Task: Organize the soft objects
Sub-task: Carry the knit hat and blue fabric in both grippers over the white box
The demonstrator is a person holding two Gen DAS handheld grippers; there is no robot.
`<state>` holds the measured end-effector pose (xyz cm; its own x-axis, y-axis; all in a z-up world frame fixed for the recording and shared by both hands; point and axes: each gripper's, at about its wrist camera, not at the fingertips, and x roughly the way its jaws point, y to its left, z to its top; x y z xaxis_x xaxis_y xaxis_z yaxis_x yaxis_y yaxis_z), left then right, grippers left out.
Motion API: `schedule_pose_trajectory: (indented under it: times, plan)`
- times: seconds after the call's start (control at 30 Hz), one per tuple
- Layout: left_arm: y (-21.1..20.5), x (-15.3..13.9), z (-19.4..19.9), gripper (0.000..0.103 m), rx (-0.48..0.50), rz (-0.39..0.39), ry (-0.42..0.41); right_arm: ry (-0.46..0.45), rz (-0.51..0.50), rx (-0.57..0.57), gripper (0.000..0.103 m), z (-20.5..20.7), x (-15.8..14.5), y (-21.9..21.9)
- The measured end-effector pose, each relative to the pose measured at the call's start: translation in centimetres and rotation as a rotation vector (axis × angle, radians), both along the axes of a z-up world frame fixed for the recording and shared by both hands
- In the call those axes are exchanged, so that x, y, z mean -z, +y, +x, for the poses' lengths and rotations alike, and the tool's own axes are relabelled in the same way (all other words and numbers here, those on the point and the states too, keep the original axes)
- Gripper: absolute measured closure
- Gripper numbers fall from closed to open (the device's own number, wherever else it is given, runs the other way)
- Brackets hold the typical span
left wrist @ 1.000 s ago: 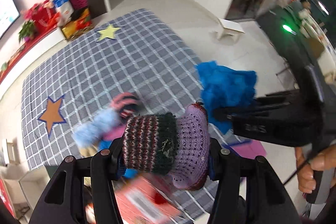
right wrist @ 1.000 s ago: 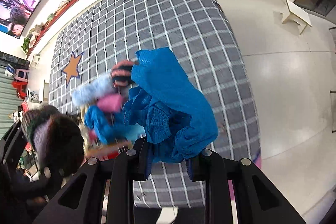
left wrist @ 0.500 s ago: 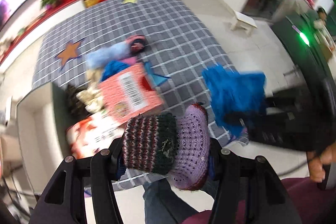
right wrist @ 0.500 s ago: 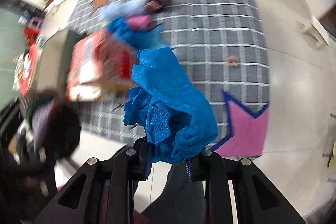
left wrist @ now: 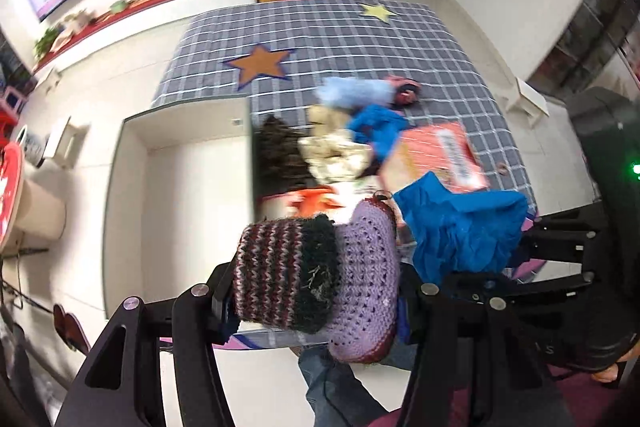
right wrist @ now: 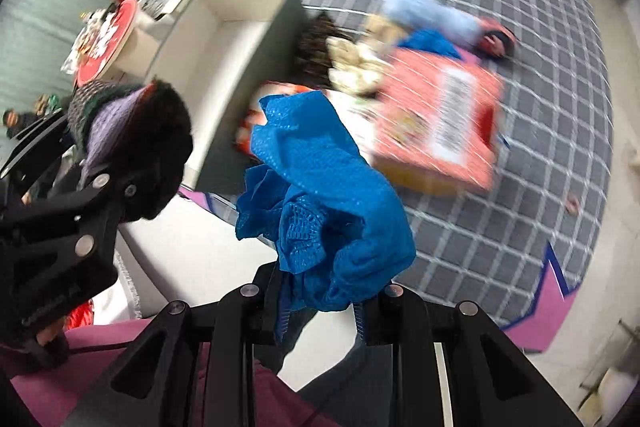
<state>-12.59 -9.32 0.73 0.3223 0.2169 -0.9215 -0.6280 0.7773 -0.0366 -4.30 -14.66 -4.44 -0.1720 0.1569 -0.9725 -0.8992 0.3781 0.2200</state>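
Carrying a load in each hand: my left gripper has its fingers clamped on the knitted hat, my right gripper pinches the blue mesh cloth. Both hang above the white bin. The cloth's loose folds could snag or slip out short of it.
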Motion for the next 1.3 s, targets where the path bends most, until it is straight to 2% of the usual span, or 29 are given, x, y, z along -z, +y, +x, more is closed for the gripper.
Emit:
schedule_pose_trajectory:
  times: [0.27, 0.3, 0.5, 0.77, 1.03, 1.3]
  plan:
    - [4.5, 0.4, -4.8, 0.042, -0.093, -0.01, -0.008, 0.001, -0.005, -0.015, 0.077, -2.4, 0.7, 5.6]
    - [5.1, 0.5, -5.4, 0.042, -0.107, -0.014, -0.007, 0.006, 0.0, 0.015, 0.077, -2.7, 0.9, 6.4]
    - [7.7, 1.2, -8.4, 0.042, -0.177, -0.033, -0.006, 0.006, -0.009, -0.029, 0.077, -4.7, 1.0, 10.1]
    - [9.6, 2.3, -10.7, 0.042, -0.233, -0.066, -0.002, 0.003, -0.006, -0.064, 0.077, -6.6, 0.8, 14.3]
    - [10.6, 3.5, -11.8, 0.041, -0.267, -0.089, 0.023, 0.001, -0.006, -0.104, 0.077, -8.6, 0.9, 16.2]
    - [10.7, 4.1, -11.8, 0.041, -0.261, -0.101, 0.04, 0.013, -0.02, -0.095, 0.077, -9.3, 1.5, 16.5]
